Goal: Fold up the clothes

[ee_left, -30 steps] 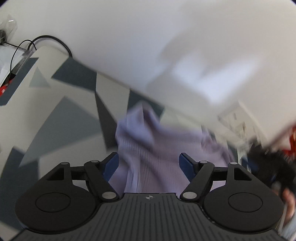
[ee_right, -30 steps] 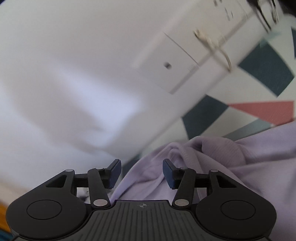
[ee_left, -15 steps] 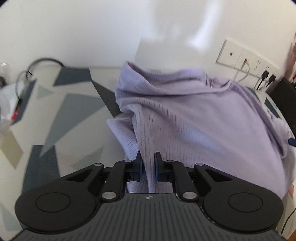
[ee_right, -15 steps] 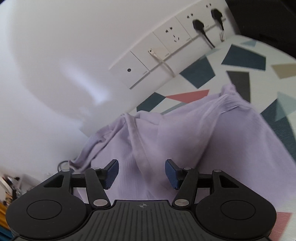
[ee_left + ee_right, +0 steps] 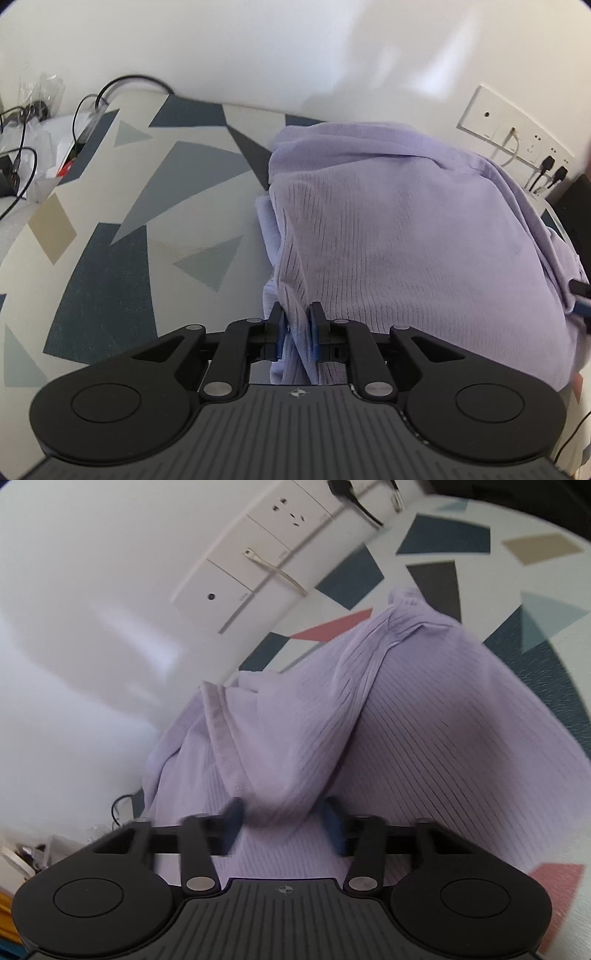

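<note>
A lilac ribbed sweater lies bunched on my patterned table, near the wall sockets. My left gripper pinches a fold at its near edge. My right gripper stands wide, fabric bulging between its blurred fingers, not clamped.

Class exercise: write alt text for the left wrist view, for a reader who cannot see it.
The left gripper pinches a fold of a lilac ribbed garment between its closed fingers. The garment lies heaped on a table patterned with grey and navy shapes, against a white wall with sockets.
</note>
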A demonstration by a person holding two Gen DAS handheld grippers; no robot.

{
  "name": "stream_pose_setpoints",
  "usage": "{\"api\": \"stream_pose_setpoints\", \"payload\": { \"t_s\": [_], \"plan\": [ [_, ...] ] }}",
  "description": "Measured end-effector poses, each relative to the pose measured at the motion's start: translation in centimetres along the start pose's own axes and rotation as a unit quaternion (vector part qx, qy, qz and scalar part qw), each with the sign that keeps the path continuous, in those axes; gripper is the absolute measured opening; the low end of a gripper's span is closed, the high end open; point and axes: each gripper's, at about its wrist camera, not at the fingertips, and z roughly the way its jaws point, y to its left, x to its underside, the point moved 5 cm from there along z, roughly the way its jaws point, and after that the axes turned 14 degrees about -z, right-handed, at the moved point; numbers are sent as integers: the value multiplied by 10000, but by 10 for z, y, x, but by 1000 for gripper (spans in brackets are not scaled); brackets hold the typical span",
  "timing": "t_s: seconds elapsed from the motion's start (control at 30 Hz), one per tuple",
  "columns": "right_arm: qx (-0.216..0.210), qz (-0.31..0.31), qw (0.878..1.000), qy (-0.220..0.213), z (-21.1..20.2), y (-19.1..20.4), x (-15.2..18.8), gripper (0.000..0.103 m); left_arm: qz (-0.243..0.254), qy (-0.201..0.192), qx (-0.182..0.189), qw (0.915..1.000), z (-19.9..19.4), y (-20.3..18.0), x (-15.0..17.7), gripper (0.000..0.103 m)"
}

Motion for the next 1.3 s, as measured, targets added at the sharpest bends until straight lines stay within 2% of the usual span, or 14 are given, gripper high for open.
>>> {"api": "stream_pose_setpoints", "payload": {
  "t_s": [0.03, 0.13, 0.27, 0.33, 0.43, 0.53, 0.83, 0.87, 0.93, 0.97, 1.1, 1.17, 1.2, 1.3],
  "plan": [
    [-9, 51, 10000, 15, 4, -1, -5, 11, -29, 16, -21, 10000, 1, 0, 0, 16],
    [-23, -31, 9997, -261, 9, -2, -42, 9, -97, 43, -91, 9999, 4, -1, -1, 16],
    [195, -282, 9914, -1261, 9, -3, -127, 10, -229, 58, -216, 9995, 6, -5, -4, 29],
    [524, -220, 9829, -1752, 7, -10, -165, 37, -317, 55, -279, 9991, 6, -7, -6, 39],
    [853, -243, 9754, -2016, -4, -14, -178, 50, -355, -48, -210, 9991, 2, -13, -11, 42],
    [1240, -675, 9659, -2171, -24, -14, -160, 71, -298, -239, -133, 9992, -7, -21, -14, 51],
    [2073, -1104, 9685, -823, -37, -47, -61, 69, 142, -355, -387, 9985, -20, -31, 0, 72],
    [2178, -1149, 9670, -660, -35, -50, -51, 66, 73, -295, -457, 9985, -18, -26, 1, 73],
    [2173, -1091, 9689, -467, -30, -54, -39, 16, -65, -177, -598, 9980, -13, -16, 5, 73],
    [2210, -997, 9692, -428, -29, -59, -37, 12, -134, -118, -668, 9976, -10, -12, 7, 73],
    [2426, -167, 9675, -696, -40, -80, -43, 14, -264, -112, -778, 9966, -9, 0, 11, 73],
    [2647, -578, 9574, -1000, -46, -59, -50, 23, -334, -198, -813, 9959, -13, 2, 10, 73],
    [2741, -863, 9508, -1160, -49, -45, -55, 38, -391, -236, -818, 9956, -15, 3, 9, 73],
    [2102, -1559, 9574, -1225, -34, 6, -67, 45, -631, -257, -182, 9975, -25, 0, 11, 75]
  ]
}}
